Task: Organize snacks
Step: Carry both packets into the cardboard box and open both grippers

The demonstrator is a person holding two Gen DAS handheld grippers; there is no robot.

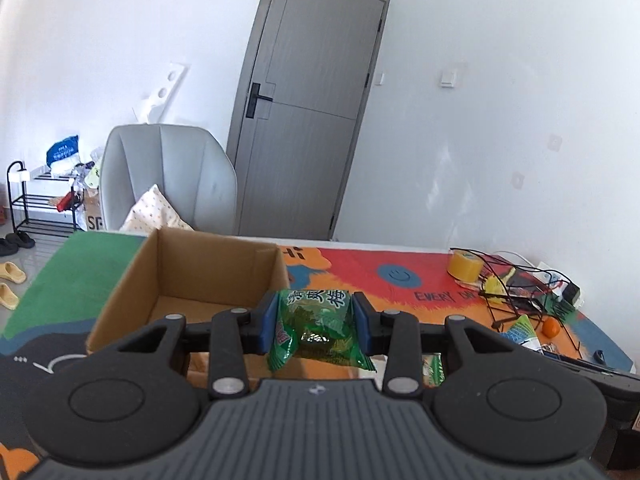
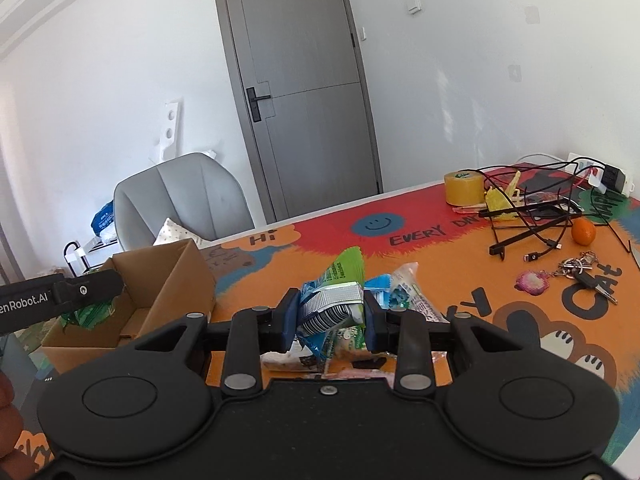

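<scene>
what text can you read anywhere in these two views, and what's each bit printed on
"清爽梅": green snack packet in the left gripper
"Hi": table mat
"EVERY DAY", partly hidden: same mat
"CAT": same mat
"enRobot.AI", cut off: left gripper's side in the right wrist view
"SF", partly hidden: cardboard carton on the floor
Print on the blue-and-silver packet in the right gripper: too blurred to read.

Your table (image 2: 460,264), under its bright cartoon mat.
From the cardboard box (image 2: 168,280): snack packets (image 2: 404,292) just beside it; tape roll (image 2: 464,188), orange (image 2: 583,231), keys (image 2: 580,272) well apart.
</scene>
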